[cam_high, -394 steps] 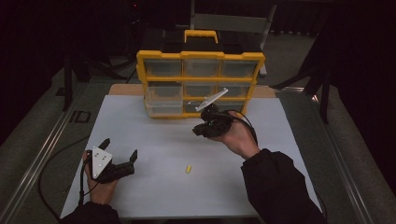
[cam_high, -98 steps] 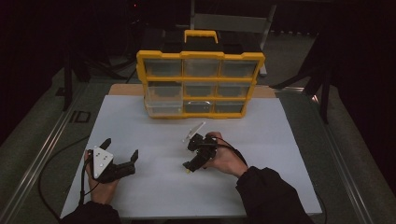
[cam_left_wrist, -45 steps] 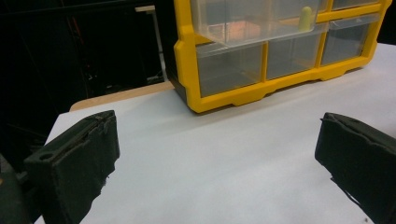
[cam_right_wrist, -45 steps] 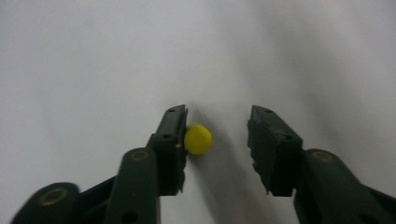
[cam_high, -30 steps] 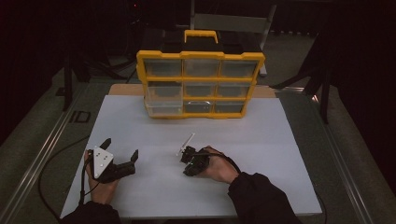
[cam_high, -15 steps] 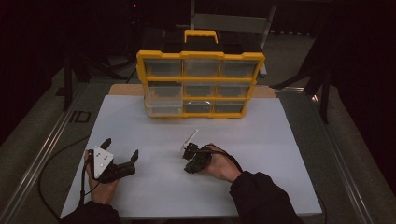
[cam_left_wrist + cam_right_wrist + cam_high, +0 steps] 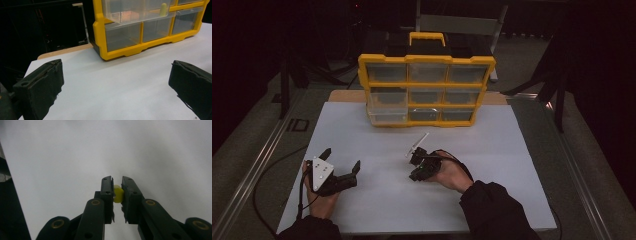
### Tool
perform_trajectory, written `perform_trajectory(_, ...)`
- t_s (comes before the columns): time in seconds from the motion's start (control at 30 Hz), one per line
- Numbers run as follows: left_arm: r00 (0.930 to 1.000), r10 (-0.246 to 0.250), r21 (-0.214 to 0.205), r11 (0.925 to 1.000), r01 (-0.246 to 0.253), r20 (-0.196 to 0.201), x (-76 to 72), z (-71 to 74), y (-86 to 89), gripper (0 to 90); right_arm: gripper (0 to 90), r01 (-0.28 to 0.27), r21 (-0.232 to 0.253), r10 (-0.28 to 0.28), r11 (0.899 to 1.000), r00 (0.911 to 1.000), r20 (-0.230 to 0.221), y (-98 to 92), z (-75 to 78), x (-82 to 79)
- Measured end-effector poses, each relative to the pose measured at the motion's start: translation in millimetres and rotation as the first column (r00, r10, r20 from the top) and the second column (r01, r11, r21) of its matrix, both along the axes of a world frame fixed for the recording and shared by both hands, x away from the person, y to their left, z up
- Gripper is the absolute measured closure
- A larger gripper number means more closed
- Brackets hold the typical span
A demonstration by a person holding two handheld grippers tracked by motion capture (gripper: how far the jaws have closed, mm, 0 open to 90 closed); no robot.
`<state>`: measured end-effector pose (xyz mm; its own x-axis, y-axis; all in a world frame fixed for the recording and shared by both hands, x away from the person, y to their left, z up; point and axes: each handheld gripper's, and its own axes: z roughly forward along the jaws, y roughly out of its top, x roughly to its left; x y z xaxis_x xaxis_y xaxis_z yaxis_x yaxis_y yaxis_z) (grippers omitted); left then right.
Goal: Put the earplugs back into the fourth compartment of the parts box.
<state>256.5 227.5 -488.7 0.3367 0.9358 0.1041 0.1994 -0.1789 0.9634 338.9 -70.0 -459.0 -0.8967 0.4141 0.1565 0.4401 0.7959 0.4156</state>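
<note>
A small yellow piece (image 7: pixel 118 193) is pinched between the black jaws of my right gripper (image 7: pixel 117 182), above the white table surface. From above, that right gripper (image 7: pixel 416 172) hovers over the middle of the white board (image 7: pixel 512 150), in front of the organizer. My left gripper (image 7: pixel 343 169) rests at the front left, jaws wide apart with nothing between them; its view shows the left gripper (image 7: pixel 115 82) facing the yellow organizer (image 7: pixel 140 47). One clear drawer (image 7: pixel 130 12) stands partly pulled out.
The yellow drawer organizer (image 7: pixel 427 90) with a handle stands at the back middle of the board. A pale yellow item (image 7: pixel 163 9) sits inside one drawer. Dark floor and a metal rail (image 7: pixel 252 170) lie left of the table.
My right gripper has lifted slightly off the board with the yellow piece between its jaws. My left gripper has stayed still.
</note>
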Motion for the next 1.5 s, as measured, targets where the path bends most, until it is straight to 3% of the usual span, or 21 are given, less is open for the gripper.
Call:
perform_trajectory(0.73,1.0000,-0.003,0.001,1.0000,0.003,-0.002,0.4,-0.4,-0.6,0.7,79.7,0.037,0.035,-0.039,0.999,0.9985,0.038,-8.2,36.9,6.3)
perform_trajectory(1.5,1.0000,-0.002,-0.001,1.0000,0.002,-0.001,0.3,-0.3,-0.4,0.8,79.6,0.060,0.051,-0.063,0.997,0.9961,0.062,-3.9,63.9,13.8)
